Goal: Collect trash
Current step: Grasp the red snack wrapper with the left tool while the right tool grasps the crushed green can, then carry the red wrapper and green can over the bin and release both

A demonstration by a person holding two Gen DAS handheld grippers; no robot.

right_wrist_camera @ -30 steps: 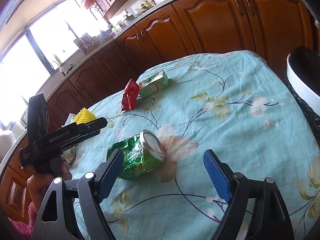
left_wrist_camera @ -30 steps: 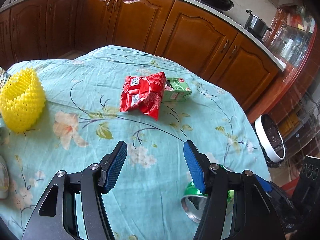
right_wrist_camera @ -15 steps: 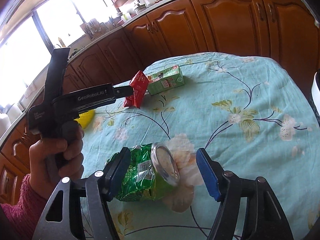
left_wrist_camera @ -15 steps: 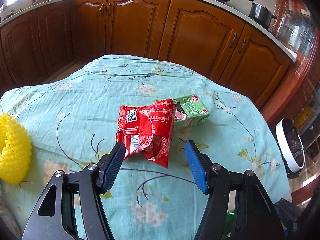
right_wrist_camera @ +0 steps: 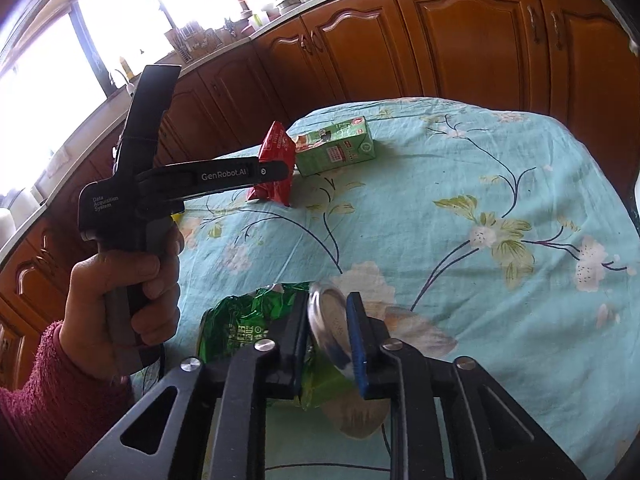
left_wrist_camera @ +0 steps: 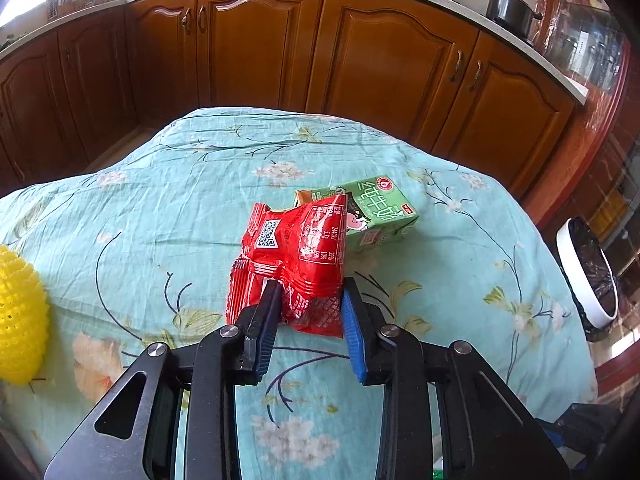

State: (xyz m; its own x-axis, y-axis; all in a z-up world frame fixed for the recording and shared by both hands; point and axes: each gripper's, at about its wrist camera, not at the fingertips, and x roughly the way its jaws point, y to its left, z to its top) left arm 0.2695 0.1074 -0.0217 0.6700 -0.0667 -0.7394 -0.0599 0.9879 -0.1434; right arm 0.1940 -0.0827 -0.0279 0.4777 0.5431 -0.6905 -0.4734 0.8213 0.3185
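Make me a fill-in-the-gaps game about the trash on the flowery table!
1. The left gripper pinches a wrapper coloured ____.
2. The right gripper squeezes a crushed green ____.
3. The green milk carton lies on its ____.
4. The spiky foam net is coloured ____.

Missing words: red; can; side; yellow

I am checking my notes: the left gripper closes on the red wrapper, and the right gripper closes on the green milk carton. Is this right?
Not quite. The left gripper does close on the red wrapper, but the right gripper closes on the crushed green can, as the right wrist view shows. The milk carton lies untouched farther back on the table, beside the wrapper.
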